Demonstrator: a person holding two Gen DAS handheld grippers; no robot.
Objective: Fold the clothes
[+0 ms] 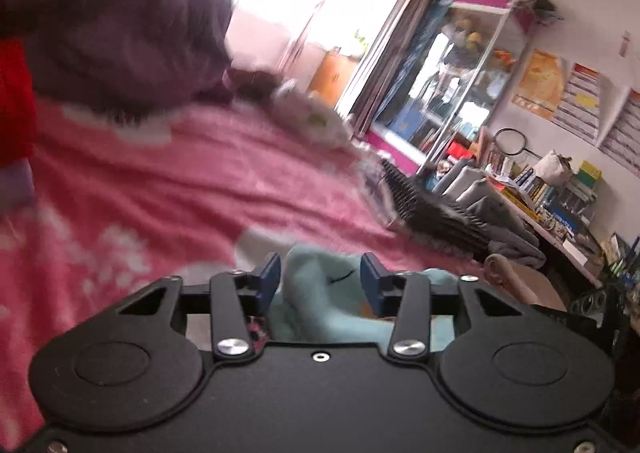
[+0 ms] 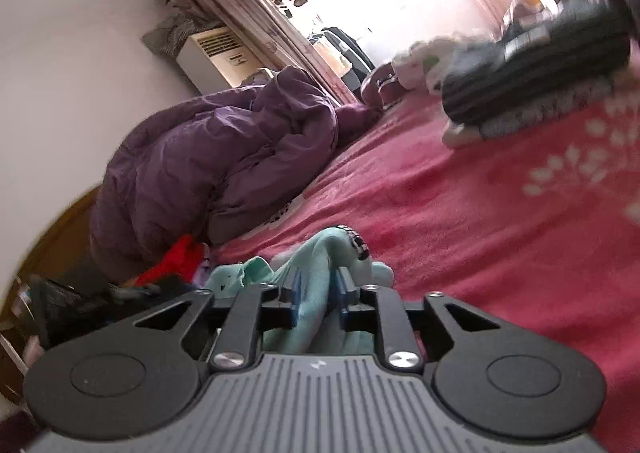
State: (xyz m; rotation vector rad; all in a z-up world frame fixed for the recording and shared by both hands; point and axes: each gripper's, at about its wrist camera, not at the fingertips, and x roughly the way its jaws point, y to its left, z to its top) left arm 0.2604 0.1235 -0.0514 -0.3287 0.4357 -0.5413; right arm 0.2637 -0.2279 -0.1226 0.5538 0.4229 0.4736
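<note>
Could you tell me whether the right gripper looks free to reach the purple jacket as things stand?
Probably not yet: the right gripper is shut on the teal garment. The purple jacket lies ahead to its left on the bed, with nothing between.

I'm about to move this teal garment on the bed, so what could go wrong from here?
The left gripper stands open around the teal garment, so that end could drop while the right gripper is clamped on it. The fabric is bunched, so a fold may come out crooked. The purple jacket and striped clothes crowd the pink blanket.
</note>
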